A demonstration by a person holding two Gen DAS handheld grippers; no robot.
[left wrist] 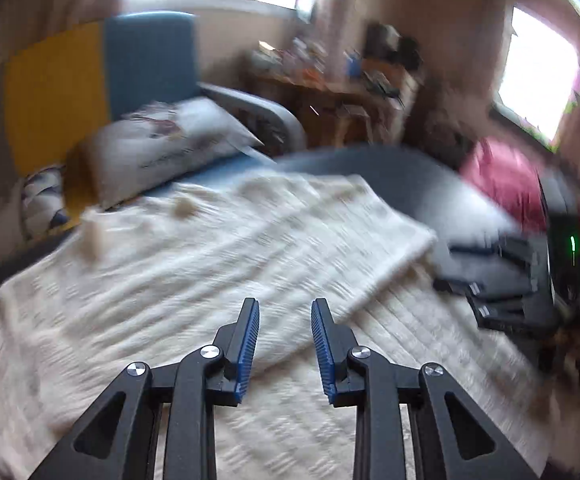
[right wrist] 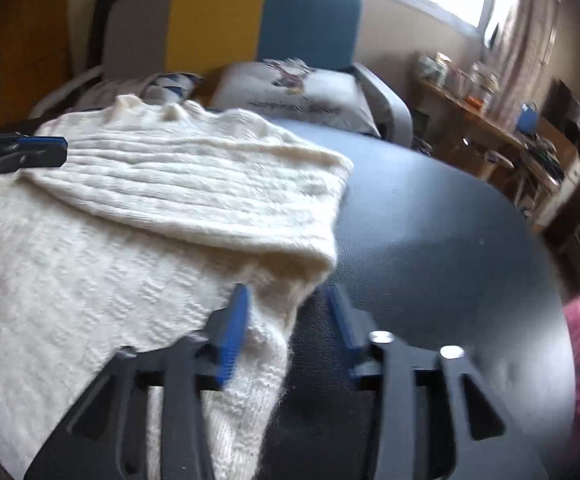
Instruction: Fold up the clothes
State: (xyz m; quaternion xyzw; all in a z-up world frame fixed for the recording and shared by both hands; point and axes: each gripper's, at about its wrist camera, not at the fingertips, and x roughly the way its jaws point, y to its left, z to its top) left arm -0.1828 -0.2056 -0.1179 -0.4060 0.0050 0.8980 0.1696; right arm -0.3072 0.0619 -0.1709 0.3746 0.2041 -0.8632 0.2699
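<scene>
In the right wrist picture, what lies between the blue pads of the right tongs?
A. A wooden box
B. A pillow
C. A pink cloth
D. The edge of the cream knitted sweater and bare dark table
D: the right tongs stand open, and between the pads show only the sweater edge and the dark table, with neither pad pressing on the knit.

My dark round tabletop [right wrist: 429, 240] carries the cream knitted sweater [right wrist: 110, 240], spread across its left side with one part folded over; the right side is bare
</scene>
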